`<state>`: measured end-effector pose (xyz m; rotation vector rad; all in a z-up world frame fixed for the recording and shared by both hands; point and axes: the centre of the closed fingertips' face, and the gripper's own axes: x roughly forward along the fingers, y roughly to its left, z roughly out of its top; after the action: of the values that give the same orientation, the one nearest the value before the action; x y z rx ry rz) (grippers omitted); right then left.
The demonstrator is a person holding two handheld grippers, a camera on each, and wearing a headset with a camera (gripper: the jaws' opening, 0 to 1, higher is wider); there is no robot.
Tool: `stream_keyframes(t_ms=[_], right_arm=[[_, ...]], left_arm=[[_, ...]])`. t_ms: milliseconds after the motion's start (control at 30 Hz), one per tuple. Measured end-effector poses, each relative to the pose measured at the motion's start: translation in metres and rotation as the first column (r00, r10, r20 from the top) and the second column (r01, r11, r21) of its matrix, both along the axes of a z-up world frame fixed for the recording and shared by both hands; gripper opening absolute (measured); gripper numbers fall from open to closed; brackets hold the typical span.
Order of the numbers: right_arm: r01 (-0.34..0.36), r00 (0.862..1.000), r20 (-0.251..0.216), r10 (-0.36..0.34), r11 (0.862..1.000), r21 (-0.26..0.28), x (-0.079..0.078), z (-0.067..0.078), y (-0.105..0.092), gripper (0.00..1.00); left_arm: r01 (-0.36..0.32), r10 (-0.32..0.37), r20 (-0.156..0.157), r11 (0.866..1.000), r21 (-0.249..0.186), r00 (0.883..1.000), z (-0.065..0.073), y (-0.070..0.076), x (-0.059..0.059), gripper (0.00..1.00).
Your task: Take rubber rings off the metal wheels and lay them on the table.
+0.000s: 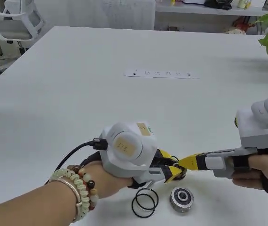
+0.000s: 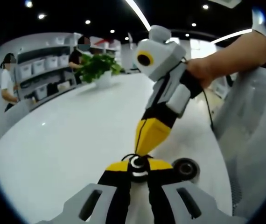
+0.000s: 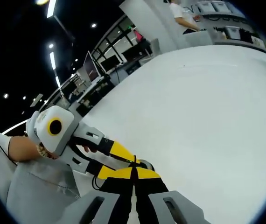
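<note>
Since two rubber rings are seen lying overlapped on the table, near its front edge and just beside a loose wheel whose rim looks like bare metal, part of the task is judged to be done. That wheel appears to have been stripped, though it cannot be told from the pictures whether both rings came from it.

A second wheel is held just above the table, over the rings and the loose wheel. It is clamped between the yellow tips of the left gripper, whose jaws are closed against its two sides, as is shown plainly in the left gripper view. The right gripper is brought in from the other side, and its tip is placed against the rim of the held wheel. In the right gripper view its jaws are seen pressed together. A thin dark line is made out at the wheel's edge near that tip, but whether a ring is pinched between the jaws cannot be told.

The step in hand is therefore taken to be the removal of a ring from the held wheel. What is left, as far as can be judged, is for that ring to be drawn clear of the rim and laid beside the other two, and for the held wheel to be set down. The part of the table in view carries no further wheels.
</note>
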<state>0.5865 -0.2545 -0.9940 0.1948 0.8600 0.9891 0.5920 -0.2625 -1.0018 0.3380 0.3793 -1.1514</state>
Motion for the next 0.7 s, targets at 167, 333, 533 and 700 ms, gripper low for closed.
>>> stream_keyframes(t_ms=[167, 333, 533, 700], right_arm=[[0.025, 1.0, -0.006, -0.025, 1.0, -0.012, 0.002, -0.002, -0.005, 0.0], [0.032, 0.999, 0.004, -0.032, 0.999, -0.022, 0.003, 0.0, -0.008, 0.0], [0.031, 0.999, 0.018, -0.03, 0.999, -0.021, 0.004, 0.004, -0.009, 0.0], [0.028, 0.999, 0.02, -0.028, 1.0, -0.014, 0.004, 0.006, -0.008, 0.0]], left_arm=[[-0.012, 0.012, -0.002, 1.0, -0.001, 1.0, 0.0, 0.0, 0.0, 0.14], [0.007, -0.006, -0.014, 1.0, 0.021, 1.0, 0.001, 0.001, 0.0, 0.14], [-0.006, 0.006, -0.013, 1.0, 0.001, 1.0, 0.019, 0.009, 0.006, 0.18], [-0.009, 0.008, -0.023, 0.999, -0.032, 1.0, 0.031, 0.011, 0.005, 0.23]])
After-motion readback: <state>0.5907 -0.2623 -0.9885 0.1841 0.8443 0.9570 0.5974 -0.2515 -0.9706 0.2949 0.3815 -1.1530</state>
